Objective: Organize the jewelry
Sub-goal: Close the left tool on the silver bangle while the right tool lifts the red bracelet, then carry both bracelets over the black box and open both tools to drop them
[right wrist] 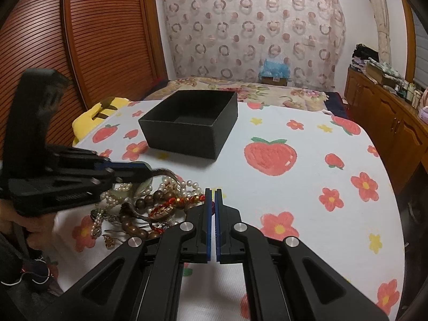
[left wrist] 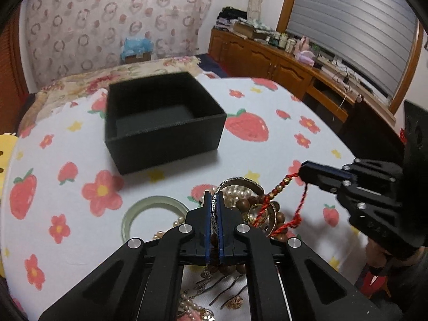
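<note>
A pile of jewelry (left wrist: pixel 256 208) lies on the strawberry-print cloth: pearl strands, brown wooden beads, gold pieces and a pale green bangle (left wrist: pixel 155 214). My left gripper (left wrist: pixel 214 195) is shut on a silver bangle (left wrist: pixel 238 184), its hoop standing above the pile. My right gripper (right wrist: pixel 213 194) is shut on a red braided cord bracelet with gold beads (left wrist: pixel 283 187) and lifts one end off the pile. The right gripper also shows in the left wrist view (left wrist: pixel 307 169). An open black box (left wrist: pixel 163 123) stands beyond the pile, seemingly empty; it also shows in the right wrist view (right wrist: pixel 190 125).
The table's printed cloth (right wrist: pixel 294 200) extends to the right of the pile. A bed with a floral cover (right wrist: pixel 240 88) lies behind the table. A wooden sideboard (left wrist: pixel 281 61) with clutter runs along the right. A yellow cushion (right wrist: pixel 91 120) sits at the table's far left edge.
</note>
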Motion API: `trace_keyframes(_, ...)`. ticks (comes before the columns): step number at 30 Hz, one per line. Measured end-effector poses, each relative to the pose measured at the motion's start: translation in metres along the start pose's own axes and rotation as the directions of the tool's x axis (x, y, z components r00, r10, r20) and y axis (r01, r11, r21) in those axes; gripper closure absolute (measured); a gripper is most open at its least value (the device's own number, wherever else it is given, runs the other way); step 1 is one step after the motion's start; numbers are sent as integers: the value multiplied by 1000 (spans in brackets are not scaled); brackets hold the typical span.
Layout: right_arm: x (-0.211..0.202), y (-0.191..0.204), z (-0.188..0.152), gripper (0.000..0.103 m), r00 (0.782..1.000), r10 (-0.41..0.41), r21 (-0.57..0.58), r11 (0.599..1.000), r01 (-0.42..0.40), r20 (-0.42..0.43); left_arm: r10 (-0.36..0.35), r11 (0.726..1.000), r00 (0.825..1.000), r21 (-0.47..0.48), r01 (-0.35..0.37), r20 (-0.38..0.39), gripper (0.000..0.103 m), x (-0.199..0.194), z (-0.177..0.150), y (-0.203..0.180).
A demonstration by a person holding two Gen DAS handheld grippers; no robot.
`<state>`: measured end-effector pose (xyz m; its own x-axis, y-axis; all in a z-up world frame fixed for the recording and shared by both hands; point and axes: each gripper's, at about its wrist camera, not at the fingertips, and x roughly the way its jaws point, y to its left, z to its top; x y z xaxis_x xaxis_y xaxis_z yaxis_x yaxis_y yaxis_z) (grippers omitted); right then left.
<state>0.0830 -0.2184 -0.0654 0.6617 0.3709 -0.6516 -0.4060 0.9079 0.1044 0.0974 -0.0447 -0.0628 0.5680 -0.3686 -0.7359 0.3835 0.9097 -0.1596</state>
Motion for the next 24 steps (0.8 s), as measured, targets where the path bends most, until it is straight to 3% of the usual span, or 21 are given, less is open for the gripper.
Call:
trace_keyframes(7, -3, 3, 12, 101, 999, -15, -4, 1000, 15, 52, -8, 1000, 999, -2, 8, 37, 100, -21, 4, 3)
trace_keyframes(24, -9, 11, 57, 101, 993, 12, -62, 998, -4, 118, 78, 996, 992, -56, -72, 104, 99, -28, 22, 37)
